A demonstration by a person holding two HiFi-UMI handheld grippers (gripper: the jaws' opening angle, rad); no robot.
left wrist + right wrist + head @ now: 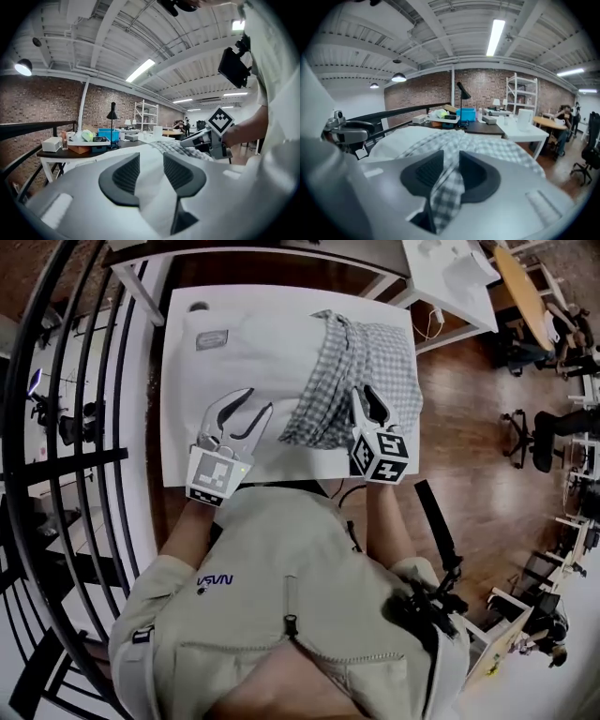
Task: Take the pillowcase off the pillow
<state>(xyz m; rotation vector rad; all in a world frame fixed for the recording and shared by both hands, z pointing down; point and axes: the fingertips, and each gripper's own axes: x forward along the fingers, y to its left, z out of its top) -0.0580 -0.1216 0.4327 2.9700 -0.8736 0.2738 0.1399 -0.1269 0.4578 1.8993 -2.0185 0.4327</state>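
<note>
A white pillow (253,352) lies on the white table (178,451), and the grey-checked pillowcase (366,371) is bunched over its right half. My left gripper (246,418) rests on the bare white part of the pillow near the front edge, jaws apart. In the left gripper view, white pillow fabric (150,192) lies loosely between the left gripper's (151,171) pads. My right gripper (370,409) sits on the checked cloth's near edge. A fold of the pillowcase (447,187) stands between the right gripper's (451,171) parted pads.
A black railing (84,427) runs along the table's left side. Another white table (450,277) stands at the back right, over a wooden floor with office chairs (534,437). Beyond the pillow, a dark table holds a blue bin (466,114) and a lamp.
</note>
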